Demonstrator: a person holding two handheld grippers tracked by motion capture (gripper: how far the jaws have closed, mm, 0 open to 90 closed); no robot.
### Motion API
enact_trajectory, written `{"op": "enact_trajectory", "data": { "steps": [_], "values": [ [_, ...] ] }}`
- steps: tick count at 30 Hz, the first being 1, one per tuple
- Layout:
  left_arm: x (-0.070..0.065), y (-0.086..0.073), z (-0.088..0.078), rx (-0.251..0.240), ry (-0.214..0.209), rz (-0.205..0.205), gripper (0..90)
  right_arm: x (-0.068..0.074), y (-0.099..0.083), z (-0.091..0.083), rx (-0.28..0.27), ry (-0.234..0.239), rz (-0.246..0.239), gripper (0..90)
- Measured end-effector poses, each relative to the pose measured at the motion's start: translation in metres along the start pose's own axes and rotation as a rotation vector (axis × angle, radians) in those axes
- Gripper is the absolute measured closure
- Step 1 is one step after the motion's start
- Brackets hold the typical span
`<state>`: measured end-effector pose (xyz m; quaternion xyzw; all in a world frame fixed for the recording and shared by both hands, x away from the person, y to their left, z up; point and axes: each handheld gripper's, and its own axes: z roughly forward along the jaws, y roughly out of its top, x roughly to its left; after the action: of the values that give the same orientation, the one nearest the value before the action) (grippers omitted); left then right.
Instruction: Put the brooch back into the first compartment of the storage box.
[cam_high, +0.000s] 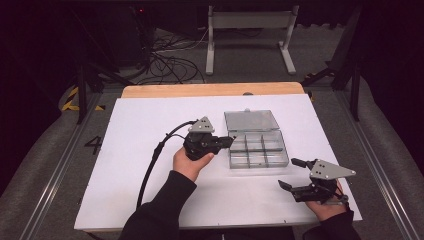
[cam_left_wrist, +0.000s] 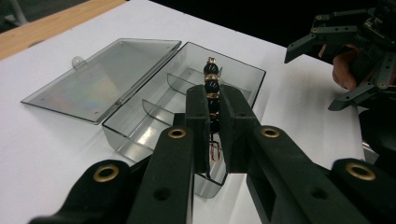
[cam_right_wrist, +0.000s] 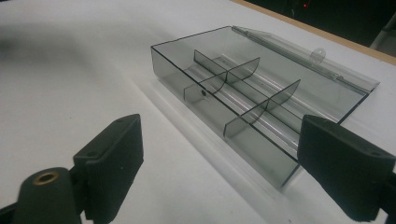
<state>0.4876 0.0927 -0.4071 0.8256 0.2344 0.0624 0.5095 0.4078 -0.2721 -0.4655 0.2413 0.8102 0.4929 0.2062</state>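
A string of black and gold beads (cam_left_wrist: 212, 88) hangs upright over the open, smoky, compartmented box (cam_left_wrist: 140, 135).

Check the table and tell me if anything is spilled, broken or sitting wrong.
Nothing stands out. The clear compartment box sits flat with its lid folded open behind it, dividers upright. The left gripper holds a beaded string above the box; the right gripper waits open nearby.

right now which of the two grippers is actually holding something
The left gripper, over the open clear compartment box, is shut on a string of black and gold beads. The right gripper stands open with nothing between its jaws.
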Motion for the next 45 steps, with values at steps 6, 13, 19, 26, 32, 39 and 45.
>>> {"op": "enact_trajectory", "data": {
  "steps": [6,13,19,26,32,39,45],
  "values": [
    [0.009,-0.006,0.016,-0.013,-0.013,-0.026,83.3,0.000,0.000,0.000,-0.003,0.002,0.001,15.0],
    [0.020,-0.013,0.031,-0.041,-0.021,-0.052,83.2,0.000,-0.001,-0.001,-0.007,0.005,0.002,15.0],
    [0.025,-0.017,0.042,-0.046,0.004,-0.052,83.3,0.000,-0.001,-0.001,-0.007,0.004,0.000,15.0],
    [0.029,-0.023,0.051,-0.025,0.035,-0.047,83.3,-0.001,-0.001,-0.002,-0.013,0.005,0.003,15.0],
    [0.031,-0.026,0.057,-0.034,0.052,-0.060,83.3,-0.001,-0.001,-0.002,-0.014,0.006,0.002,15.0],
    [0.034,-0.028,0.062,-0.035,0.068,-0.064,83.2,-0.001,-0.001,-0.002,-0.014,0.006,0.003,15.0],
    [0.040,-0.030,0.064,-0.037,0.077,-0.089,83.2,-0.001,-0.001,-0.002,-0.015,0.007,0.004,15.0]
  ]
}}
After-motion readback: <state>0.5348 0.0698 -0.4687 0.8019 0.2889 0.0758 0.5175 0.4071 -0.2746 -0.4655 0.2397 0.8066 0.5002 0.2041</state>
